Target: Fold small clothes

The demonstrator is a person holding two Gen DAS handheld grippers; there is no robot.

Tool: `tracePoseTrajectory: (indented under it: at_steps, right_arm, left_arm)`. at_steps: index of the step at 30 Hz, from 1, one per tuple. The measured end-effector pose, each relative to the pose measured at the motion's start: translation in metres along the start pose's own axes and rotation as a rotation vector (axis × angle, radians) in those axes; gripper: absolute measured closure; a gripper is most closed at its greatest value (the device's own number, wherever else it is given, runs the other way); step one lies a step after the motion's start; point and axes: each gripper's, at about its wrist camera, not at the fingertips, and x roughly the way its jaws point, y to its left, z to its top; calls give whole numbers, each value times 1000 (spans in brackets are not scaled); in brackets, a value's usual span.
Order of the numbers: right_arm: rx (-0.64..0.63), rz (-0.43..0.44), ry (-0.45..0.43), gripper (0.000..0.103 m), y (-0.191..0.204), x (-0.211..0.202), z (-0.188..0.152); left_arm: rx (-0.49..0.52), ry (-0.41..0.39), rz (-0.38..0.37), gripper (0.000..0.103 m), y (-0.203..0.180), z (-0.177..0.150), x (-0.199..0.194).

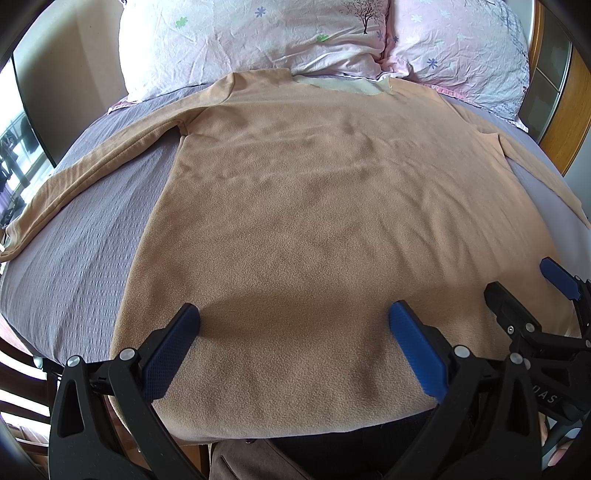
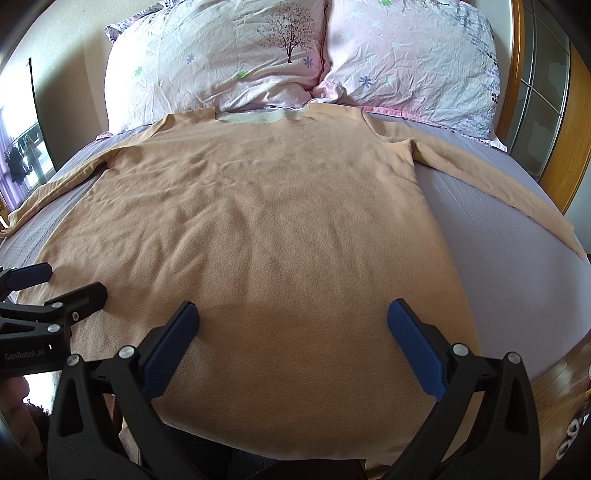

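Note:
A tan long-sleeved fleece shirt (image 1: 314,206) lies flat on the bed, collar toward the pillows, both sleeves spread out to the sides. It also shows in the right wrist view (image 2: 280,221). My left gripper (image 1: 293,314) is open and empty, just above the shirt's near hem on its left part. My right gripper (image 2: 293,314) is open and empty above the hem on the right part. The right gripper shows at the right edge of the left wrist view (image 1: 524,284). The left gripper shows at the left edge of the right wrist view (image 2: 70,282).
The bed has a grey-lilac sheet (image 1: 85,229). Two pale floral pillows (image 1: 251,33) (image 2: 410,62) lie at the head. A wooden headboard (image 2: 517,74) rises at the right. A window (image 1: 14,155) is at the far left. The bed's near edge lies under the hem.

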Motion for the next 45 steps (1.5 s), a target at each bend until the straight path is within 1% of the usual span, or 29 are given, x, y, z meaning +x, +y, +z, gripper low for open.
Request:
tracePoseTrajectory:
  at_steps: [32, 36, 39, 40, 41, 42, 43, 44, 45]
  right_arm:
    - [-1, -1, -5, 2, -1, -1, -1]
    - [0, -1, -6, 2, 4, 1, -3]
    - [-11, 8, -26, 2, 3, -3, -2]
    - [-30, 36, -53, 2, -2, -4, -2]
    - [-33, 59, -54, 2, -4, -4, -1]
    - [-17, 101, -56, 2, -14, -6, 1]
    - [51, 146, -61, 2, -35, -10, 8]
    - [129, 155, -76, 2, -57, -15, 13]
    - [226, 143, -96, 2, -88, -22, 23]
  left_arm:
    - [1, -4, 0, 1, 0, 0, 0]
    - [2, -5, 0, 1, 0, 0, 0]
    - [3, -5, 0, 1, 0, 1, 0]
    - [4, -7, 0, 1, 0, 1, 0]
    - [5, -9, 1, 1, -2, 0, 1]
    - [7, -17, 0, 1, -2, 0, 2]
    - [10, -27, -1, 1, -3, -1, 0]
    - [15, -42, -3, 1, -3, -2, 0]
    - [19, -59, -5, 1, -2, -4, -2]
